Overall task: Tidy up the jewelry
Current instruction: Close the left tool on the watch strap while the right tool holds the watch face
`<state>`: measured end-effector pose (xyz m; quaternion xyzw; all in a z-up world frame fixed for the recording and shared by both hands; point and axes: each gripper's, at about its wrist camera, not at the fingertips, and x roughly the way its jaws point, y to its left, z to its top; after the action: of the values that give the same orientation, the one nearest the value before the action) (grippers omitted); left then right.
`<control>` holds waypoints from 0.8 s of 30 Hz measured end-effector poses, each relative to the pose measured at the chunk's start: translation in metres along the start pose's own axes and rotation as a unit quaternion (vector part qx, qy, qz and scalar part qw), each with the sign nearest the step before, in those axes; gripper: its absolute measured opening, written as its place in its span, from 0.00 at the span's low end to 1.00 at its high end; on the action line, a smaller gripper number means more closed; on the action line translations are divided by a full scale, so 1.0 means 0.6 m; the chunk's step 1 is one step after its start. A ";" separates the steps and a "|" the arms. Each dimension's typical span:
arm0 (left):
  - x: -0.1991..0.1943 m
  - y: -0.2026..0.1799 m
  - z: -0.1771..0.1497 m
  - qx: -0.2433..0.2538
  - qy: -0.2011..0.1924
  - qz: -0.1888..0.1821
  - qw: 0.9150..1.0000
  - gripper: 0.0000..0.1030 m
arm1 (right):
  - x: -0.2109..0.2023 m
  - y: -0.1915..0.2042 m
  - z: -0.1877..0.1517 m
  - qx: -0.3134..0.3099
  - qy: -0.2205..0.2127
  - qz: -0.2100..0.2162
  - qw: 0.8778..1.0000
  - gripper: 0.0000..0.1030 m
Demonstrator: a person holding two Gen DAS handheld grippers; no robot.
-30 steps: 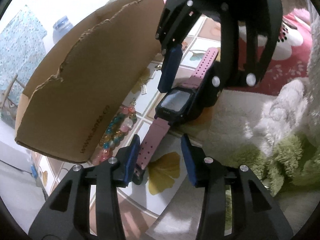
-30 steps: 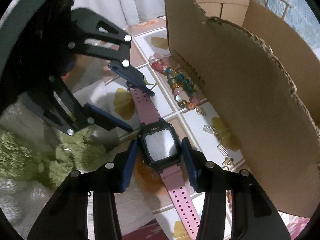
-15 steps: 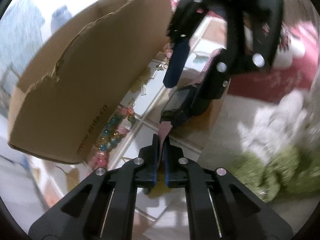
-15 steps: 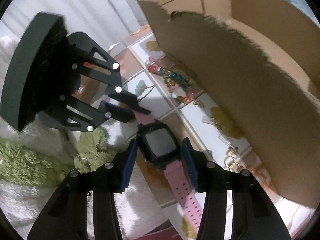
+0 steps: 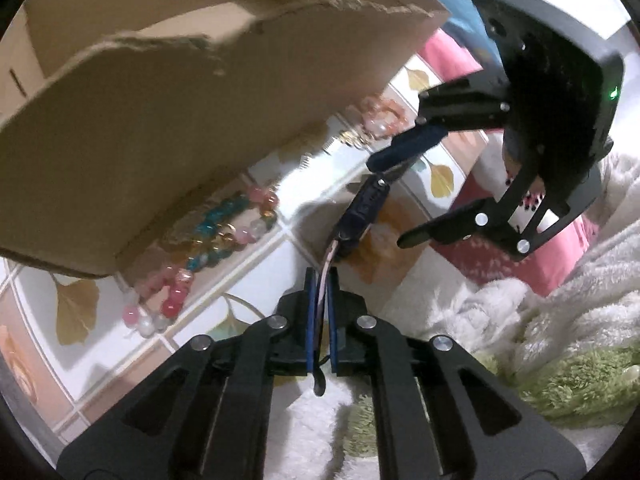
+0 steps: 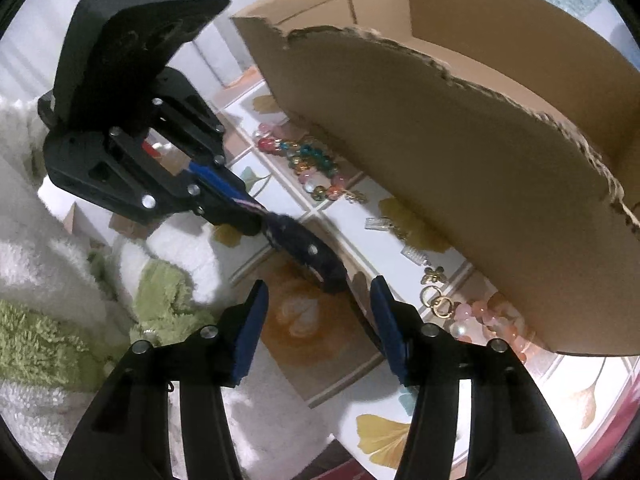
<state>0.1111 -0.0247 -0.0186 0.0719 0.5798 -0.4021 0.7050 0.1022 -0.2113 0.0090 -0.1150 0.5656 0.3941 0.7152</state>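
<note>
One cardboard box [image 5: 168, 128], open-topped, torn along near rim, standing on patterned tiled mat [image 5: 256, 280]; same box fills upper right of right wrist view [image 6: 460, 168]. One fluffy white-and-green rug [image 5: 540, 344] beside mat, also seen at lower left in right wrist view [image 6: 60, 320].

Two grippers. Left gripper [image 5: 321, 312] clamped together on pink strap of watch, blue pads pinching strap edge-on; seen from the other side too [image 6: 240, 200]. Right gripper [image 6: 318, 320] with fingers apart and opening, nothing pressed between pads; watch's far end lies near the gap, not touched. Same gripper at upper right in left wrist view [image 5: 404, 196].

One watch [image 5: 362, 212], dark case, pink strap. Lifted clear of mat, hanging from left gripper by one strap. Long axis runs straight away from left gripper toward right gripper, case turned on edge. In right wrist view case [image 6: 308, 252] slants from upper left down toward gap of right fingers.

Two beaded strands: one multicoloured, pink, teal and amber [image 5: 216, 240], lying along box's foot; one pale pink and pearl [image 6: 488, 320] nearer right gripper. Small gold pieces [image 6: 436, 300] and two small silver clips [image 6: 378, 224] loose on mat beside box; exact count of gold pieces cannot be told.
</note>
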 end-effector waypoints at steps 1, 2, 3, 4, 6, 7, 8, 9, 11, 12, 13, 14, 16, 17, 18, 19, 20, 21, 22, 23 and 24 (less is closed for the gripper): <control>-0.002 0.001 0.000 0.003 -0.002 0.006 1.000 0.09 | 0.002 -0.002 0.000 0.003 -0.001 -0.002 1.000 0.50; -0.003 -0.001 -0.001 0.007 -0.004 0.013 1.000 0.11 | 0.007 -0.002 0.000 0.005 -0.001 -0.002 1.000 0.50; -0.006 -0.001 -0.002 0.012 -0.006 0.019 1.000 0.16 | 0.008 -0.003 0.000 0.008 -0.001 -0.001 1.000 0.50; -0.003 -0.004 0.003 0.014 -0.008 0.023 1.000 0.21 | 0.008 -0.003 0.000 0.009 -0.001 -0.002 1.000 0.50; -0.004 -0.012 -0.003 0.019 -0.014 0.033 0.999 0.25 | 0.010 -0.002 0.000 0.008 -0.002 -0.005 1.000 0.50; -0.007 -0.005 -0.007 0.021 -0.016 0.036 0.999 0.28 | 0.011 -0.002 0.000 0.008 -0.003 -0.006 1.000 0.50; -0.009 -0.004 -0.008 0.022 -0.020 0.042 0.999 0.30 | 0.011 -0.002 0.000 0.010 -0.005 -0.009 1.000 0.50; -0.005 -0.010 -0.011 0.024 -0.024 0.046 0.998 0.32 | 0.012 -0.003 0.001 0.011 -0.006 -0.009 1.000 0.50; -0.008 -0.011 -0.011 0.024 -0.034 0.049 0.998 0.32 | 0.012 -0.007 0.001 0.020 -0.011 -0.004 1.000 0.50; -0.011 -0.009 -0.010 0.022 -0.039 0.048 0.998 0.32 | 0.013 -0.008 0.002 0.023 -0.012 -0.001 1.000 0.50; -0.014 -0.005 -0.010 0.021 -0.041 0.049 0.998 0.32 | 0.013 -0.010 0.003 0.027 -0.012 0.002 1.000 0.45; -0.016 -0.004 -0.009 0.020 -0.044 0.051 0.998 0.32 | 0.014 -0.011 0.003 0.029 -0.011 0.005 0.999 0.42; -0.019 -0.002 -0.008 0.024 -0.044 0.055 0.997 0.32 | 0.014 -0.014 0.003 0.034 -0.010 0.012 0.999 0.37; -0.021 -0.003 -0.008 0.029 -0.044 0.059 0.997 0.32 | 0.015 -0.014 0.003 0.035 -0.009 0.013 0.999 0.34; -0.020 -0.006 -0.009 0.036 -0.045 0.065 0.996 0.32 | 0.015 -0.014 0.004 0.035 -0.008 0.012 0.999 0.33; -0.018 -0.009 -0.010 0.041 -0.044 0.070 0.996 0.32 | 0.015 -0.014 0.003 0.036 -0.007 0.013 0.999 0.33; -0.014 -0.014 -0.011 0.051 -0.041 0.078 0.995 0.32 | 0.015 -0.014 0.004 0.036 -0.008 0.013 0.999 0.33; -0.011 -0.018 -0.014 0.061 -0.038 0.085 0.994 0.32 | 0.014 -0.014 0.004 0.036 -0.007 0.013 0.999 0.33; -0.007 -0.021 -0.015 0.066 -0.036 0.091 0.993 0.32 | 0.013 -0.013 0.004 0.035 -0.007 0.012 0.999 0.33; -0.002 -0.025 -0.017 0.074 -0.033 0.099 0.992 0.32 | 0.013 -0.012 0.004 0.034 -0.007 0.010 0.999 0.33; 0.002 -0.029 -0.019 0.083 -0.032 0.103 0.991 0.32 | 0.012 -0.010 0.005 0.032 -0.007 0.005 0.999 0.33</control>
<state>0.0912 -0.0305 -0.0165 0.1763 0.5114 -0.3759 0.7524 0.1088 -0.2102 0.0018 -0.0864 0.5734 0.3806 0.7203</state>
